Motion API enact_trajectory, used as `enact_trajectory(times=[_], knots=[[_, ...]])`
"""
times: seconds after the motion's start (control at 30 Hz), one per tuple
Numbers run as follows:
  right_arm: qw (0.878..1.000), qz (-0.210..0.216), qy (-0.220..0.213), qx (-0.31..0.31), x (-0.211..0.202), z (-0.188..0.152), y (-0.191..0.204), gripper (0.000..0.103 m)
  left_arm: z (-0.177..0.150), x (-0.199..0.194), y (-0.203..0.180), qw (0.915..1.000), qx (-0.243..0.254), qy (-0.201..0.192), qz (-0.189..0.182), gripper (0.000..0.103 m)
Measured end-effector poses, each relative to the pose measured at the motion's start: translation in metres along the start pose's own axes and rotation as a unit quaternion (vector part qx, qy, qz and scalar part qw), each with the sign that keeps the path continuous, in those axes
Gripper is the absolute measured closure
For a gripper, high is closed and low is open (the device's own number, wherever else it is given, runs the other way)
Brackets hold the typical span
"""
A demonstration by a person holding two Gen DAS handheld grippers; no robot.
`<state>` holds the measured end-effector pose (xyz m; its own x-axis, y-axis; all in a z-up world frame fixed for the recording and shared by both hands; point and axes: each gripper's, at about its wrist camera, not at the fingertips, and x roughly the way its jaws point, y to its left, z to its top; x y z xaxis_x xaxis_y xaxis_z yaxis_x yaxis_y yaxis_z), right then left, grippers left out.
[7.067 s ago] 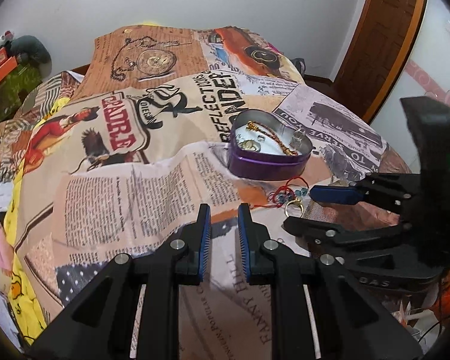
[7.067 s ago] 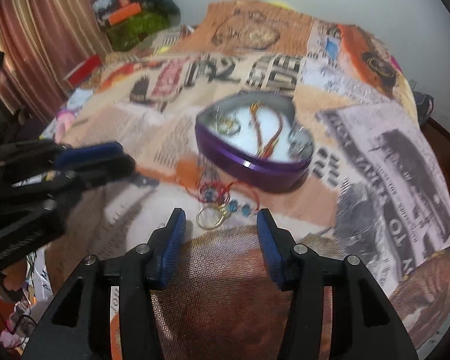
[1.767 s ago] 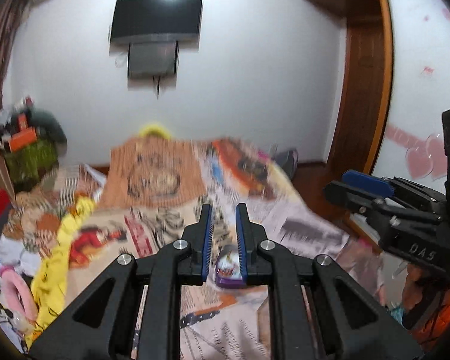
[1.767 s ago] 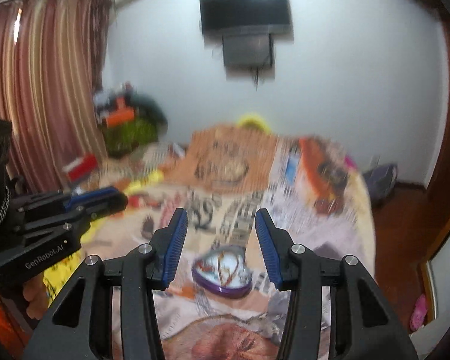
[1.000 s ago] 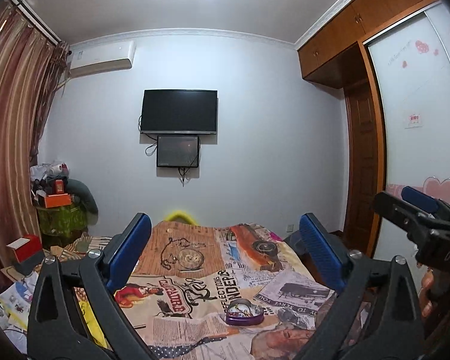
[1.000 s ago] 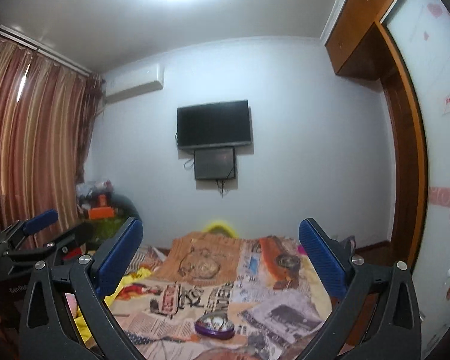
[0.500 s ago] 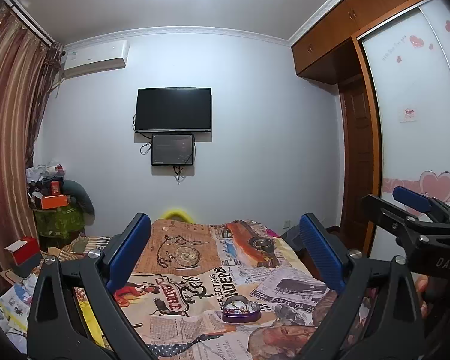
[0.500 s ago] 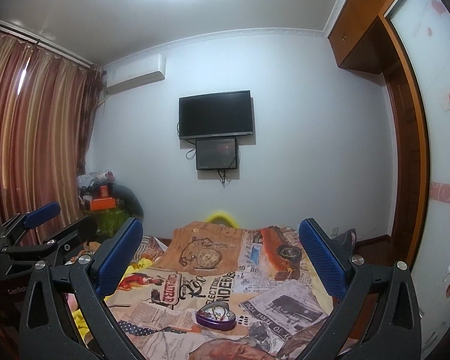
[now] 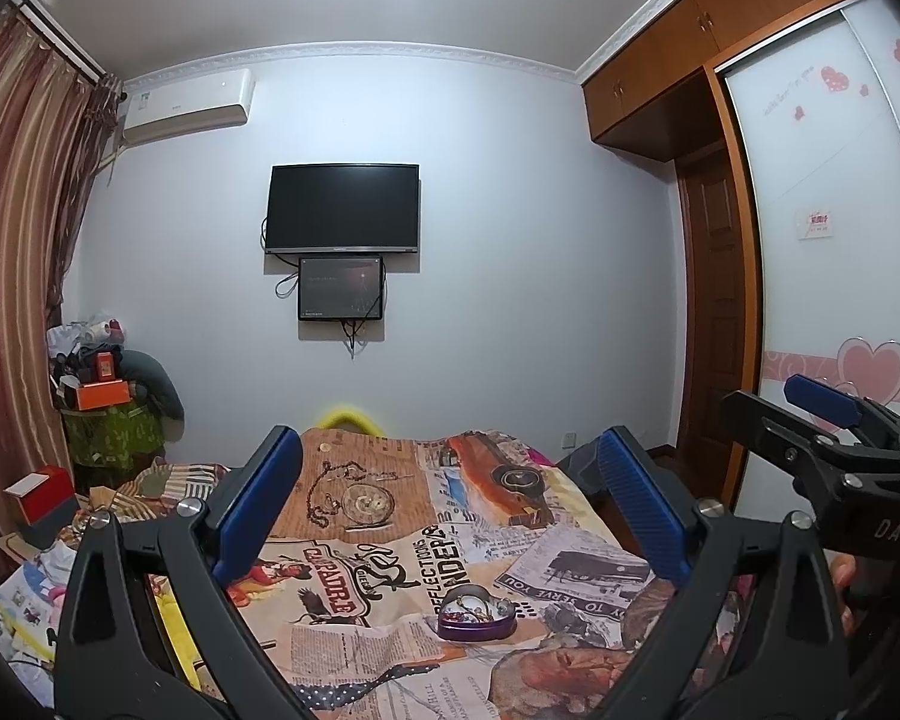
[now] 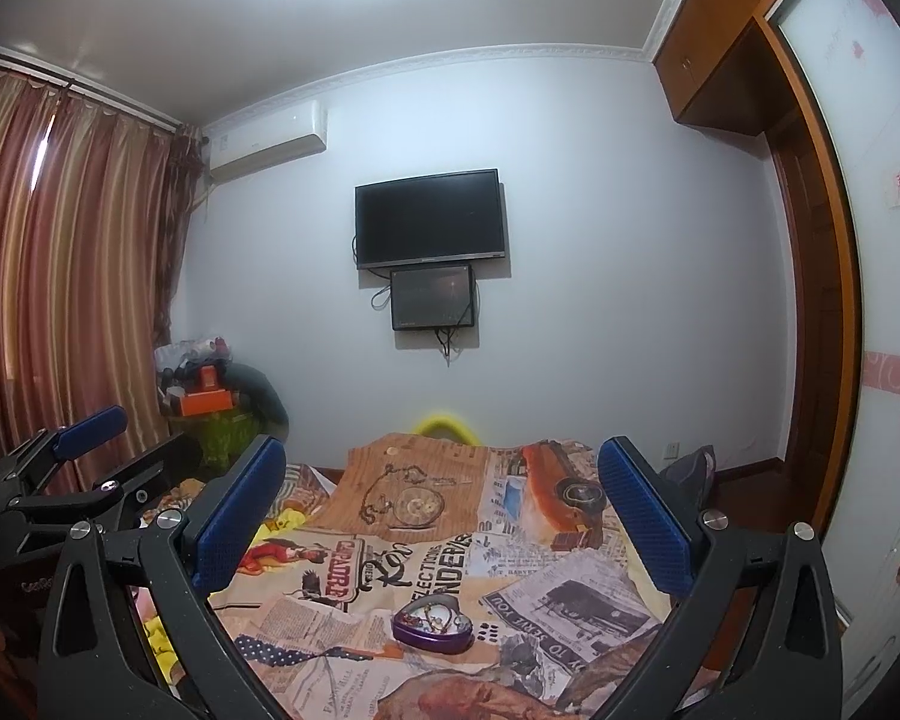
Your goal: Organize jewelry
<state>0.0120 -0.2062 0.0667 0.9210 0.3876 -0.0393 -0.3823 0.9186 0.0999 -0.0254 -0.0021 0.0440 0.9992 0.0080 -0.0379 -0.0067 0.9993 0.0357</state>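
Observation:
A purple heart-shaped tin (image 9: 476,622) holding jewelry sits on the newspaper-print bedspread (image 9: 354,576), far below and ahead of both grippers. It also shows in the right wrist view (image 10: 432,621). My left gripper (image 9: 450,516) is wide open and empty, raised well above the bed. My right gripper (image 10: 444,516) is wide open and empty at a similar height. The right gripper shows at the right edge of the left wrist view (image 9: 822,438), and the left gripper at the left edge of the right wrist view (image 10: 84,462).
A wall TV (image 9: 343,208) with a smaller screen (image 9: 340,288) under it hangs on the far wall. Striped curtains (image 10: 60,276) are at the left, a cluttered pile (image 9: 108,408) in the far left corner, a wooden door (image 9: 714,348) and wardrobe at the right.
Both grippers lifted away from the tin and bed and tilted up to face the room. Their jaws went from narrow to wide open. In the last half second there was only slight drift.

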Motion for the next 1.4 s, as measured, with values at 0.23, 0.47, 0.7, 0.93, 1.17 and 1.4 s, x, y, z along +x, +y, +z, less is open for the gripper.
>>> enact_trajectory(times=[0.23,0.47,0.7,0.93,1.17,1.4], knots=[[1.000,0.001,0.001,0.002,0.000,0.001,0.000,0.000,0.001,0.002,0.000,1.0000,-0.003,0.003,-0.001,0.003],[1.000,0.000,0.008,0.005,0.002,-0.002,-0.001,0.000,-0.001,0.004,0.001,1.0000,-0.005,0.005,-0.001,0.003],[1.000,0.002,0.010,0.006,0.002,-0.003,-0.002,0.000,-0.003,0.006,0.001,0.9999,-0.007,0.007,0.000,0.003],[1.000,0.002,0.010,0.006,0.001,-0.003,-0.002,0.000,-0.004,0.007,0.003,0.9999,-0.012,0.009,-0.004,0.003],[1.000,0.001,0.009,0.006,0.001,-0.002,-0.001,0.000,-0.005,0.009,0.006,0.9997,-0.017,0.014,-0.011,0.003],[1.000,0.001,0.010,0.006,0.001,-0.002,0.000,0.000,-0.006,0.012,0.006,0.9995,-0.018,0.021,-0.012,0.003]])
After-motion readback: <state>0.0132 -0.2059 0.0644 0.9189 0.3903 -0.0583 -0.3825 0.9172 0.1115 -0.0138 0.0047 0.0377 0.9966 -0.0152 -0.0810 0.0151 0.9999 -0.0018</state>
